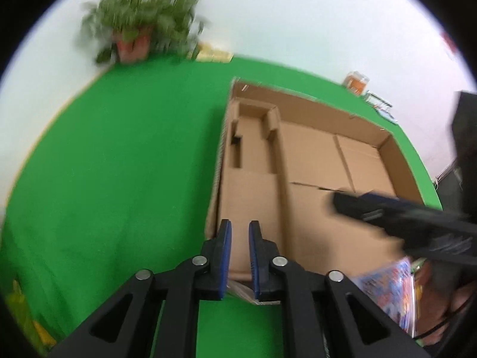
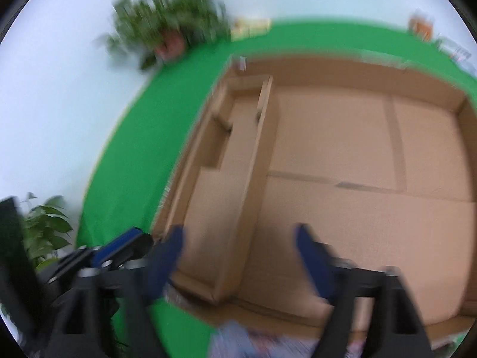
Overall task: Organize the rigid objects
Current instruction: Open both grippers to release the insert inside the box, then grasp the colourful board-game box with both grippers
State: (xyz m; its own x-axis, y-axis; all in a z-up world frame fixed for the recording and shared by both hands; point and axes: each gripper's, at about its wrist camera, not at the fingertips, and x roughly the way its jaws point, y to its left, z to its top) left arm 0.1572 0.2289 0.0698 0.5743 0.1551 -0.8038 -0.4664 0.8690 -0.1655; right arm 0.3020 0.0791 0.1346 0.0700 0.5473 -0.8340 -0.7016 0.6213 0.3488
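Note:
A shallow open cardboard box (image 1: 313,155) lies on the green cloth, with a narrow divided section (image 1: 253,137) along its left side. My left gripper (image 1: 240,232) hovers over the box's near left corner. Its blue pads stand a narrow gap apart and nothing is between them. My right gripper (image 2: 240,235) hangs over the box's near part, jaws wide apart and empty. It also reaches in from the right in the left wrist view (image 1: 372,205). A colourful printed flat item (image 1: 387,292), blurred, lies at the box's near edge (image 2: 253,340).
The green cloth (image 1: 119,164) covers the table to the left of the box. A potted plant (image 1: 140,24) stands at the far left corner. Small orange and yellow boxes (image 1: 356,82) sit at the far edge. Another leafy plant (image 2: 44,226) is off the table's left side.

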